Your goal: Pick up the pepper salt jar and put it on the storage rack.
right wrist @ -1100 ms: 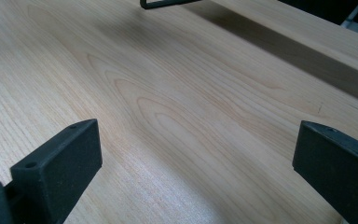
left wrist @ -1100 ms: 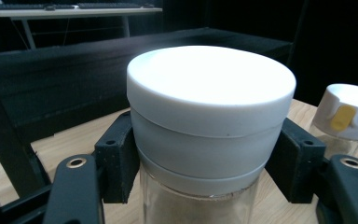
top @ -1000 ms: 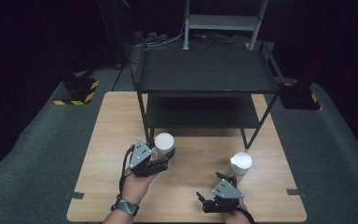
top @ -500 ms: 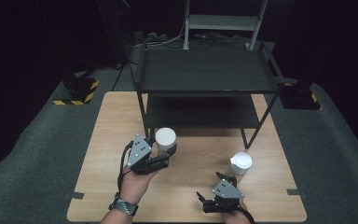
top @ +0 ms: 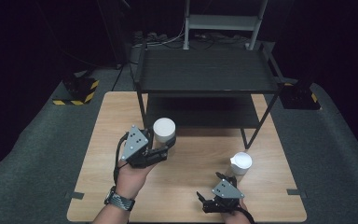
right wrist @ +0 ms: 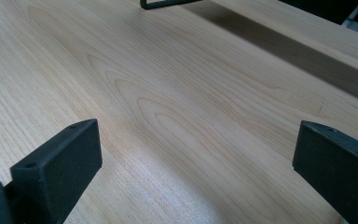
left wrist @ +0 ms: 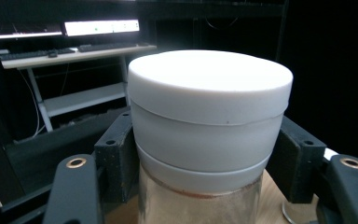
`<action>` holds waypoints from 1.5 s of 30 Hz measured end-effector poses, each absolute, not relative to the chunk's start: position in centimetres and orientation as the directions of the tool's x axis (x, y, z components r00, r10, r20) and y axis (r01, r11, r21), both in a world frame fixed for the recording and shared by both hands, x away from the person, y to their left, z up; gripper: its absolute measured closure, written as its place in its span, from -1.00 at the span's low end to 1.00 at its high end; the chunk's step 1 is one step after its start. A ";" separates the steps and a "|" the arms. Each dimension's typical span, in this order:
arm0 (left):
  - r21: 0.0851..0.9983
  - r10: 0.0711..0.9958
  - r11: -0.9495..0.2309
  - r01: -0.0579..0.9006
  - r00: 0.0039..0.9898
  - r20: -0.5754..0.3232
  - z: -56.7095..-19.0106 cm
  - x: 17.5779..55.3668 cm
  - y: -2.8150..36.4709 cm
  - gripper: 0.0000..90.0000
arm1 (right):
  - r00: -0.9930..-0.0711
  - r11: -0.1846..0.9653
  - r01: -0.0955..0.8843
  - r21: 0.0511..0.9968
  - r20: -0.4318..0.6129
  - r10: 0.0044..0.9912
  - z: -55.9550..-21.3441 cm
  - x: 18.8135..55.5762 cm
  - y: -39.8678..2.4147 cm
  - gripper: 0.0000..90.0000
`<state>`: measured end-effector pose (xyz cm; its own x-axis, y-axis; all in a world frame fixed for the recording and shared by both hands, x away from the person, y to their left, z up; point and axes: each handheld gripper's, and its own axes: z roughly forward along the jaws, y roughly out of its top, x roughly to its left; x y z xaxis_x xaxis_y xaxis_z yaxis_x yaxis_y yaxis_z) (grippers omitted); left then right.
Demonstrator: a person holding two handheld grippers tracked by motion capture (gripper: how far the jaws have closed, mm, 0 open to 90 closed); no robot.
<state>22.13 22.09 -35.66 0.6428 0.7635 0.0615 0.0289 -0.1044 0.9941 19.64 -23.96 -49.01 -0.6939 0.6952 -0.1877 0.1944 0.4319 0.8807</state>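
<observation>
left gripper (top: 167, 147): clamped on the white-lidded jar (top: 164, 130) — in the left gripper view both pads press the jar (left wrist: 205, 140) below its lid, jar upright.
jar position: about 10 o'clock from table (top: 191, 196) centre, just in front of the black shelf rack (top: 205, 74). Looks lifted off the wood, though contact underneath isn't visible.
right gripper (top: 216, 179): jaws wide apart, holding nothing. The right gripper view has bare wood (right wrist: 168, 116) between the pads (right wrist: 60, 163). It sits low at about 5 o'clock on the table.
second container: small white cup (top: 240, 163) stands at roughly 4 o'clock, just beyond the right gripper, not touched.
rack: both tiers look bare from the high view; the lower tier is dark, so hard to be sure.
done: jar grasped and, by my read, raised.
left: likely carry the jar onto a rack tier and release — then the cup, probably with the right gripper. That's a guess from the layout.
progress: early, roughly first step of two items.
</observation>
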 end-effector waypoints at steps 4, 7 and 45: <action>0.995 0.759 -0.094 0.017 0.648 0.061 -34.9 22.2 22.1 -0.23 | -0.695 0.431 0.195 0.881 -0.186 0.695 -49.0 19.7 -24.0 -0.99; 0.996 0.757 -0.090 0.009 0.650 0.063 -34.4 22.3 22.1 -0.23 | -0.694 0.428 0.196 0.882 -0.183 0.696 -49.0 19.7 -24.0 -0.99; 0.998 0.768 -0.007 -0.061 0.639 0.045 -27.1 24.2 21.8 -0.23 | -0.694 0.417 0.204 0.886 -0.170 0.700 -49.0 19.8 -24.2 -0.99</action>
